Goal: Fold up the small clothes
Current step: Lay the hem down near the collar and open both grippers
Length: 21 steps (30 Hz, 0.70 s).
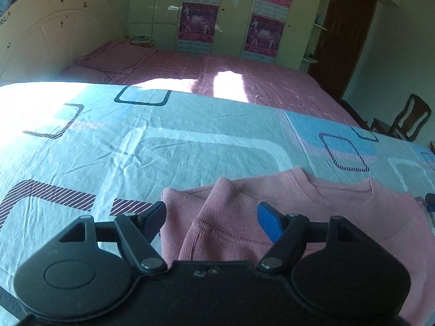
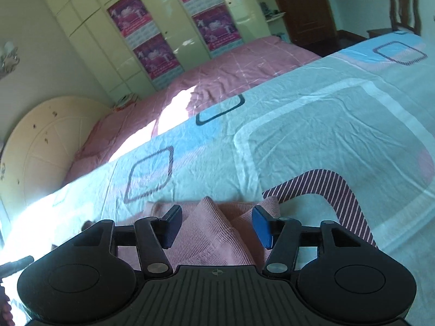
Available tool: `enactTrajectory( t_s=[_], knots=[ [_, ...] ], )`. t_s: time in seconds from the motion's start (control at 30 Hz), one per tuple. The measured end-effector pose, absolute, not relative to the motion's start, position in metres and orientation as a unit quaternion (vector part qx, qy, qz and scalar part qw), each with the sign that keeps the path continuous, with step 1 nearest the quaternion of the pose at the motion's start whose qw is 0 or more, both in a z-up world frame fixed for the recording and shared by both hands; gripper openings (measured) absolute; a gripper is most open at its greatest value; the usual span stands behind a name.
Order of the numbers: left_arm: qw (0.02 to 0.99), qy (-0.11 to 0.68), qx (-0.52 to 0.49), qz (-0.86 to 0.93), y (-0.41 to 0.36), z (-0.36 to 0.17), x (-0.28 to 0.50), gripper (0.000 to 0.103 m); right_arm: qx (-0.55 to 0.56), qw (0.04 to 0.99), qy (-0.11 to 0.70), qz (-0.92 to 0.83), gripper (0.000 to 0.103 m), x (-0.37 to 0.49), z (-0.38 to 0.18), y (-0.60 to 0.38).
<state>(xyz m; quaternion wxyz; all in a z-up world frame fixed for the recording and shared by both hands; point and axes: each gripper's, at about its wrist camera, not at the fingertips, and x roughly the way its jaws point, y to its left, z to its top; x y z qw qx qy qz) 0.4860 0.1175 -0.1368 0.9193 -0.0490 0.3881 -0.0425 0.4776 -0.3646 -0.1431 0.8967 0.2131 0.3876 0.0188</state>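
Observation:
A small pink ribbed top (image 1: 312, 212) lies on the patterned light-blue sheet (image 1: 190, 149), neckline toward the far side, with a sleeve folded over its left part. My left gripper (image 1: 212, 218) is open, jaws wide apart over the folded sleeve, nothing between them gripped. In the right wrist view the same pink top (image 2: 212, 233) shows bunched into a raised fold. My right gripper (image 2: 216, 226) is open, its jaws on either side of that fold. The other gripper's blue tip (image 1: 429, 201) shows at the right edge of the left wrist view.
The sheet (image 2: 326, 141) covers a flat surface in front of a bed with a pink cover (image 1: 231, 76) and cream headboard (image 1: 49, 32). Cream wardrobes with purple posters (image 1: 198, 19) stand behind. A dark wooden chair (image 1: 405, 122) and brown door (image 1: 345, 32) are at the right.

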Motion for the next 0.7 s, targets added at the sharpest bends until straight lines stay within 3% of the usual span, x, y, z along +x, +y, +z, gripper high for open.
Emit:
enactTrajectory(
  t_s=[0.2, 0.3, 0.37, 0.4, 0.47, 0.53, 0.7],
  knots=[
    [0.915, 0.399, -0.03, -0.052, 0.108, -0.161, 0.505, 0.061, 0.167, 0.897, 0.408, 0.035, 0.056, 0.496, -0.167, -0.354],
    [0.911, 0.408, -0.022, -0.057, 0.106, -0.167, 0.515, 0.058, 0.147, 0.894, 0.42, 0.055, 0.035, 0.501, -0.174, -0.352],
    [0.907, 0.415, -0.015, -0.065, 0.105, -0.172, 0.521, 0.055, 0.138, 0.893, 0.423, 0.066, 0.034, 0.503, -0.176, -0.351],
    [0.907, 0.415, -0.015, -0.071, 0.105, -0.173, 0.523, 0.052, 0.131, 0.893, 0.424, 0.071, 0.032, 0.505, -0.176, -0.35],
    [0.907, 0.414, -0.014, -0.082, 0.103, -0.173, 0.523, 0.025, 0.117, 0.891, 0.429, 0.088, 0.018, 0.507, -0.176, -0.348],
    [0.91, 0.405, 0.0, -0.088, 0.098, -0.173, 0.521, 0.007, 0.099, 0.891, 0.432, 0.096, 0.012, 0.508, -0.176, -0.344],
    [0.93, 0.36, -0.011, -0.072, 0.101, -0.159, 0.509, 0.005, 0.101, 0.907, 0.398, 0.09, 0.008, 0.5, -0.166, -0.345]
  ],
)
